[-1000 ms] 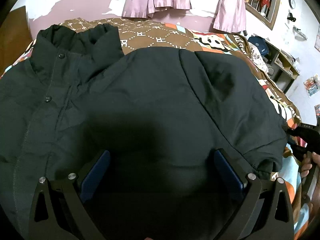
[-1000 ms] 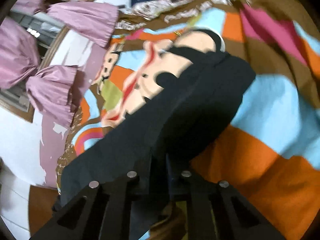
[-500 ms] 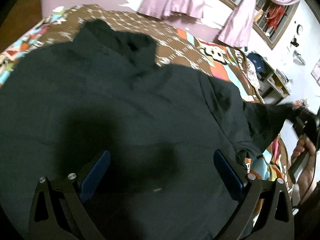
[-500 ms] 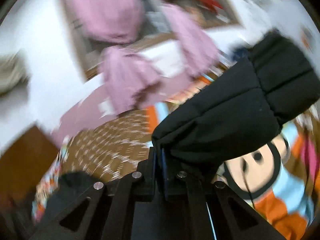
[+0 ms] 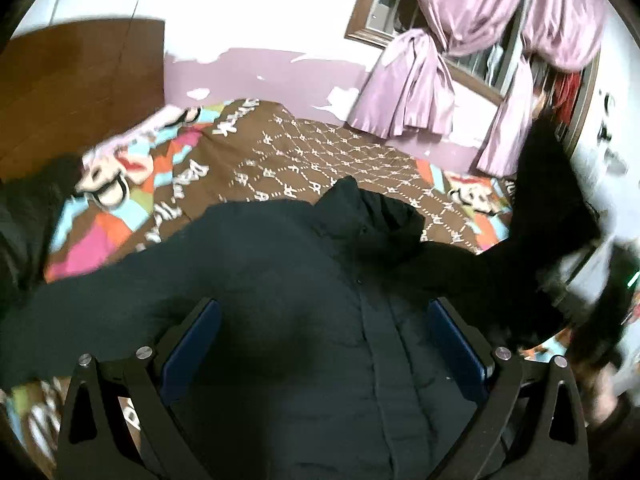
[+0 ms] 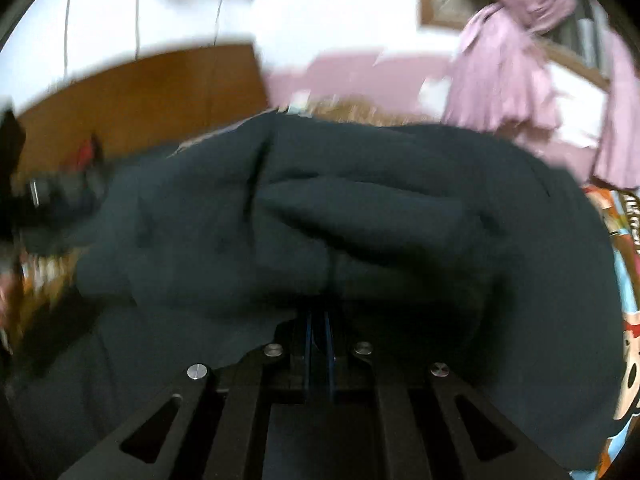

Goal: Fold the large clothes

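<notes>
A large black padded jacket (image 5: 320, 280) lies front up on the bed, collar (image 5: 376, 216) toward the wall. My left gripper (image 5: 324, 344) is open and empty, hovering over the jacket's middle, blue pads wide apart. In the right wrist view my right gripper (image 6: 318, 320) is shut on the jacket's sleeve (image 6: 360, 220), which is bunched in front of the camera over the jacket body. In the left wrist view that sleeve (image 5: 548, 200) rises at the far right, blurred.
The bed has a brown and multicoloured cartoon blanket (image 5: 280, 160). A wooden headboard (image 5: 80, 88) stands at the left. Pink curtains (image 5: 420, 80) hang at a window behind the bed. Another dark garment (image 5: 24, 216) lies at the left edge.
My right gripper has carried the sleeve up off the blanket and over the jacket body. The left gripper's view has tilted up toward the collar and wall; it stays open.
</notes>
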The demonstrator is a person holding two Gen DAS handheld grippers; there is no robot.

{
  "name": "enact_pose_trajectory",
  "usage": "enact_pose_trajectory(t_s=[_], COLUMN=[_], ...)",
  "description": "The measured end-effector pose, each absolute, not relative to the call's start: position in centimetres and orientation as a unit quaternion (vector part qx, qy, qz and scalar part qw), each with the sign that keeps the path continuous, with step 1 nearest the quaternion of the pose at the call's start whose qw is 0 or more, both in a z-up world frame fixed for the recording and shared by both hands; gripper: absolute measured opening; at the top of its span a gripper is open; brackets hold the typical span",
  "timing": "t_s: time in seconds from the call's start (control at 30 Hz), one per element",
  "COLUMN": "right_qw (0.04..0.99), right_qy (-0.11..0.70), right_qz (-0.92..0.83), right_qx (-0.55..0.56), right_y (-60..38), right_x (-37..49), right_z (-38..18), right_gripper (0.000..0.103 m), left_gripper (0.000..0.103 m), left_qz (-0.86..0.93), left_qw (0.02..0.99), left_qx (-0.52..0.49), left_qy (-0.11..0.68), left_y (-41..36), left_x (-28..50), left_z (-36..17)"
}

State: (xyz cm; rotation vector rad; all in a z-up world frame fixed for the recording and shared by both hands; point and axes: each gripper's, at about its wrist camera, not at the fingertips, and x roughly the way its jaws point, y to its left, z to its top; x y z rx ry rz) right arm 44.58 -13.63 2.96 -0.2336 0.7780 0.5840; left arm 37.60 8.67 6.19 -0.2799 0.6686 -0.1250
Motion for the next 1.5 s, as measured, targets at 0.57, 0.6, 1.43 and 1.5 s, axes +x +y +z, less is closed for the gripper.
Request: enact_pose_trajectory(t_s=[0.57, 0.6, 1.43, 1.5], right_qw=[0.853, 0.859, 0.950, 0.938], right_qy=[0.386, 0.379, 0.300, 0.331], right_qz=[0.345, 0.340, 0.088, 0.103], right_qx=[-0.067, -0.055, 0.026, -0.005], right_y=[-17.0, -17.7, -21.4, -18.8], right_x=[40.3, 40.0, 44.2, 45.8], right_z=[0.7, 1.1, 4.9, 3.8], right_gripper=[0.069, 0.069, 0.076, 0.076], left_gripper=[0.100, 0.100, 0.003, 0.002], left_qz=[-0.150, -0.159, -0.064, -0.050], left_qw=[0.865, 0.867, 0.937, 0.936], left_qx=[-0.183, -0.172, 0.008, 0.001], left_qy=[0.442, 0.440, 0.344, 0.349], left_y=[9.7, 9.3, 7.1, 8.9], left_x=[41.5, 41.3, 38.6, 38.6], left_z=[-2.8, -2.7, 2.3, 3.5])
